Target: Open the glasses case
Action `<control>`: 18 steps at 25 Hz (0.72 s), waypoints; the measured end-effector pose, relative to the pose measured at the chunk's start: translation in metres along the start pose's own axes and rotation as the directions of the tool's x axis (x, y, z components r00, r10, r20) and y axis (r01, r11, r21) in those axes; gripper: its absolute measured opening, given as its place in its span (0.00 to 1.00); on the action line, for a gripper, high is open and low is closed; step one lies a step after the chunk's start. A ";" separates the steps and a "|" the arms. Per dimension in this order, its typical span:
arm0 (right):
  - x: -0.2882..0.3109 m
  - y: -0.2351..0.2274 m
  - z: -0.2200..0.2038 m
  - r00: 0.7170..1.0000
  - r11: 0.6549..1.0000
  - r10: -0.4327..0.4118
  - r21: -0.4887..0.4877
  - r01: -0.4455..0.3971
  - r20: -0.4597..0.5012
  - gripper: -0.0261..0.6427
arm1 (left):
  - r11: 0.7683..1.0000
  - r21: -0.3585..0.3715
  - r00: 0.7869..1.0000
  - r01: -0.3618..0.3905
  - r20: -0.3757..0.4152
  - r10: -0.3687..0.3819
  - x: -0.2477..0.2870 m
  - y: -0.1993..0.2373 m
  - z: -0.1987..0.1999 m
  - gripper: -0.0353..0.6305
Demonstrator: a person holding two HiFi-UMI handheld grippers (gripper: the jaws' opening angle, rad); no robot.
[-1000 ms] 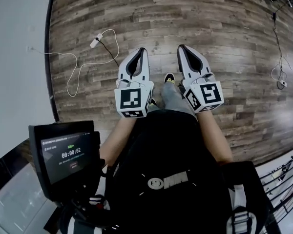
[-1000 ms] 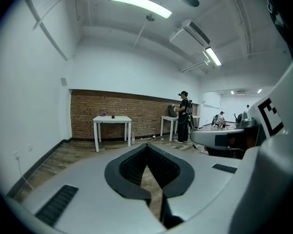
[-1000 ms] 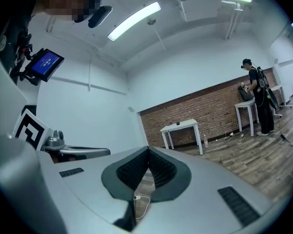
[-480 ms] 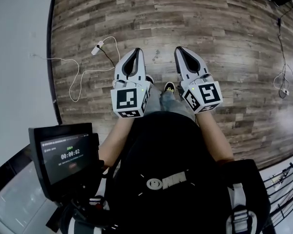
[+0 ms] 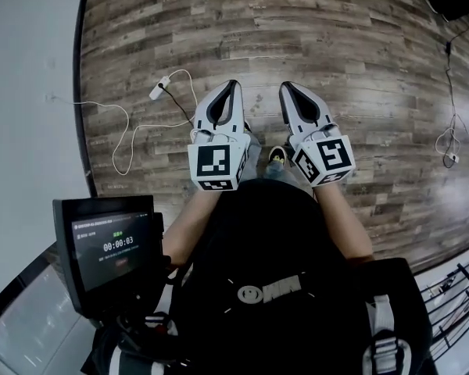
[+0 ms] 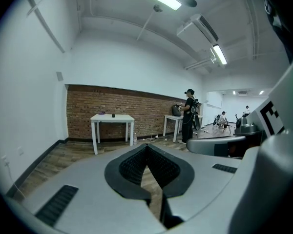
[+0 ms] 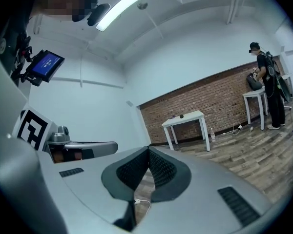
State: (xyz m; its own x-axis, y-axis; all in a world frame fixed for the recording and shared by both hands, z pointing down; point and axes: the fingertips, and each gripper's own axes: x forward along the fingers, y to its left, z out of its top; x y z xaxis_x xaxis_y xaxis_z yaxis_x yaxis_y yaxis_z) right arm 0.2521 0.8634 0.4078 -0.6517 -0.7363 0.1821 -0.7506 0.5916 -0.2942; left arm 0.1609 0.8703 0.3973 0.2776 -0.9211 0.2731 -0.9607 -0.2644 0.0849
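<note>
Fingers shut tip to tip on both left gripper (image 5: pixel 233 84) and right gripper (image 5: pixel 285 87), nothing held, over wood floor (image 5: pixel 336 37) (glasses case unclear: small dark item (image 6: pixel 113 115) on far white surface (image 6: pixel 124 117))

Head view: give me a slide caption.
Shut and empty, left claw and right claw side by side over a wooden floor.
</note>
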 end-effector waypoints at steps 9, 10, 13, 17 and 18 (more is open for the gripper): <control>0.088 0.005 0.027 1.000 0.999 -0.026 -0.035 0.026 -0.002 0.05 | 0.999 -0.034 1.000 0.019 0.012 -0.018 0.047 0.077 0.020 0.05; 0.092 0.001 0.029 0.999 0.999 -0.034 -0.032 0.034 -0.001 0.05 | 0.999 -0.036 1.000 0.017 0.011 -0.017 0.051 0.081 0.022 0.05; 0.104 -0.009 0.038 0.999 0.998 -0.050 -0.032 0.050 0.003 0.05 | 0.999 -0.042 1.000 0.026 0.013 -0.025 0.066 0.088 0.028 0.05; 0.125 -0.022 0.046 0.999 0.999 -0.040 -0.035 0.040 0.005 0.05 | 0.999 -0.045 1.000 0.021 0.010 -0.020 0.089 0.094 0.033 0.05; 0.130 -0.028 0.048 0.999 0.999 -0.037 -0.035 0.037 0.004 0.05 | 0.999 -0.044 1.000 0.017 0.010 -0.017 0.097 0.095 0.035 0.05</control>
State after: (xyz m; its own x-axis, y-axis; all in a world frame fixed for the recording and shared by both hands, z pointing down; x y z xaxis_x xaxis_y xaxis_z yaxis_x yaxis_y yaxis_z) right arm 0.1938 0.7352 0.3944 -0.6231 -0.7590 0.1888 -0.7776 0.5752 -0.2540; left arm 0.0966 0.7462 0.3982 0.2937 -0.9192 0.2623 -0.9546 -0.2675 0.1314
